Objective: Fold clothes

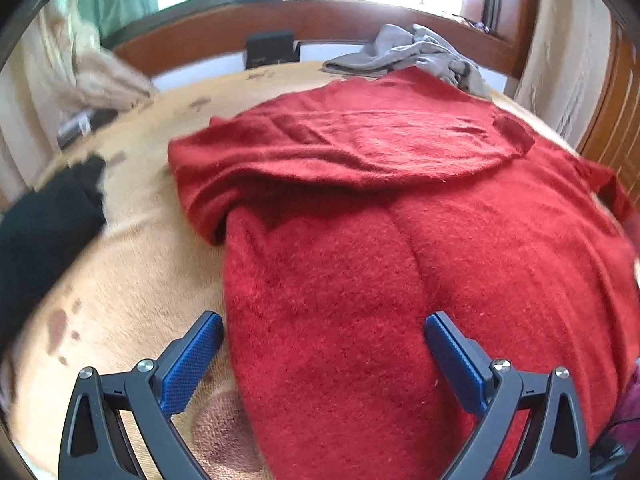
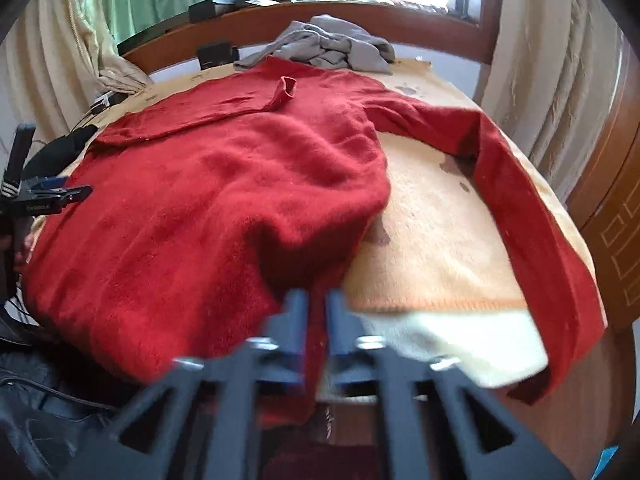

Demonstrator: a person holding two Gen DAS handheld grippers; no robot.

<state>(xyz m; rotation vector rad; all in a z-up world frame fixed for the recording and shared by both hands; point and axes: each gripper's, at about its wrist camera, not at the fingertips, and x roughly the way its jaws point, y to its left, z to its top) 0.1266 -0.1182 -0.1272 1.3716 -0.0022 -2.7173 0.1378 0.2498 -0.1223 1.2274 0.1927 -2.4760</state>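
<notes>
Daylight from a wide window falls on a table covered with a beige patterned blanket, on which a red sweater is spread, its hem toward the near edge. One sleeve is seen folded across the chest, its cuff lying near the neckline; the other sleeve is stretched out to the side and hangs over the table's edge. The body has not been doubled over. The fold is judged partly made: one sleeve is in, and the outer sleeve and the body are left. A crumpled grey garment lies at the far edge, unfolded, and a dark garment sits at the left, its state unclear.

The right gripper is pressed nearly together on the sweater's hem, a strip of red fabric pinched between the fingers. The left gripper is held with fingers spread wide above the lower body of the sweater, gripping nothing.

The knit looks thick, fuzzy and limp, with soft ridges.
</notes>
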